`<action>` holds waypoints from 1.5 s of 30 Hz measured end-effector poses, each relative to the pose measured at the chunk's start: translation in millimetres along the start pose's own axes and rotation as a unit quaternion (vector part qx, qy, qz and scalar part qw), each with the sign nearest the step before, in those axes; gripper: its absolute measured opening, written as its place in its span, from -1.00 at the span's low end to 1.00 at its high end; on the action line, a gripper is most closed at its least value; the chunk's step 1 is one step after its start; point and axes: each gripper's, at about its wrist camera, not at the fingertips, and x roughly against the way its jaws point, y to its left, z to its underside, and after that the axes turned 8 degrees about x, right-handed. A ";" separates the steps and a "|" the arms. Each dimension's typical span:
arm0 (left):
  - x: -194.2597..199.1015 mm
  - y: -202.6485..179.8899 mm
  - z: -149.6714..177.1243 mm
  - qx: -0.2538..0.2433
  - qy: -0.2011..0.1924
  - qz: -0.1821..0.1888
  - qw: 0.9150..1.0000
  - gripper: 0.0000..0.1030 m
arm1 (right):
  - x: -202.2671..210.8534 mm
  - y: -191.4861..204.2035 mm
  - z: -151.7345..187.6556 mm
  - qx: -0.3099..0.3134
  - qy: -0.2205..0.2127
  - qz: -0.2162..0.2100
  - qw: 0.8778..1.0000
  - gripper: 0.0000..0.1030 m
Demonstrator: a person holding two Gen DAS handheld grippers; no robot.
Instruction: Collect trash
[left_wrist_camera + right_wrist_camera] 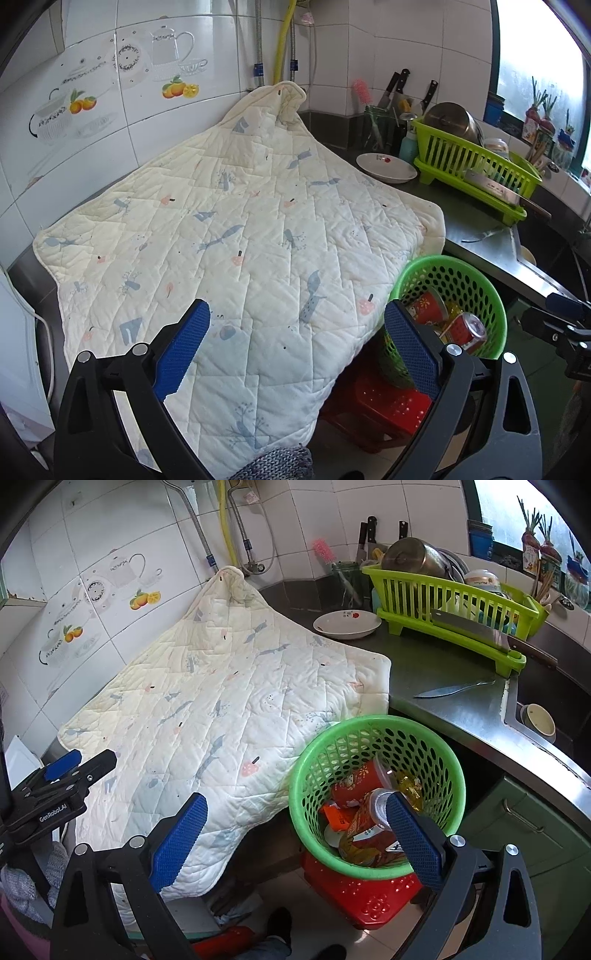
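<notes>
A green perforated basket (373, 734) stands on a red plastic stool (365, 897) beside the counter. It holds trash: a red cup (354, 779), a red can (369, 812), a yellow wrapper (410, 782) and other scraps. It also shows in the left wrist view (458, 269), with a red can (467, 330) inside. My left gripper (295, 347) is open and empty above the quilted cloth (240, 240). My right gripper (295, 834) is open and empty, its right finger (413, 834) over the basket. The left gripper also shows at the left of the right wrist view (74, 768).
The white quilted cloth (221, 686) covers the counter against the tiled wall. Behind it are a white plate (347, 624), a green dish rack (454, 605) with a pot and a cleaver, a knife (450, 690) on the steel counter, and a sink (546, 709) with a bowl.
</notes>
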 end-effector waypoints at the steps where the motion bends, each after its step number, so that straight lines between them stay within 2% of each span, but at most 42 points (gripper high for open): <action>1: 1.0 -0.3 -0.3 -0.001 -0.001 0.002 1.000 0.83 | 0.5 -0.3 -0.4 0.000 -0.001 0.000 1.000 0.83; 15: 12.8 -7.5 -1.7 -0.017 -0.031 -0.008 0.999 0.85 | 5.1 1.3 0.2 0.012 -0.011 0.016 1.000 0.83; 19: 12.6 -8.8 -2.4 -0.017 -0.032 -0.008 0.999 0.85 | 5.2 1.5 -1.0 0.023 -0.013 0.028 0.999 0.83; 45: 13.7 -10.9 0.2 -0.023 -0.041 -0.013 0.999 0.85 | 2.1 0.3 -3.4 0.023 -0.015 0.030 0.999 0.83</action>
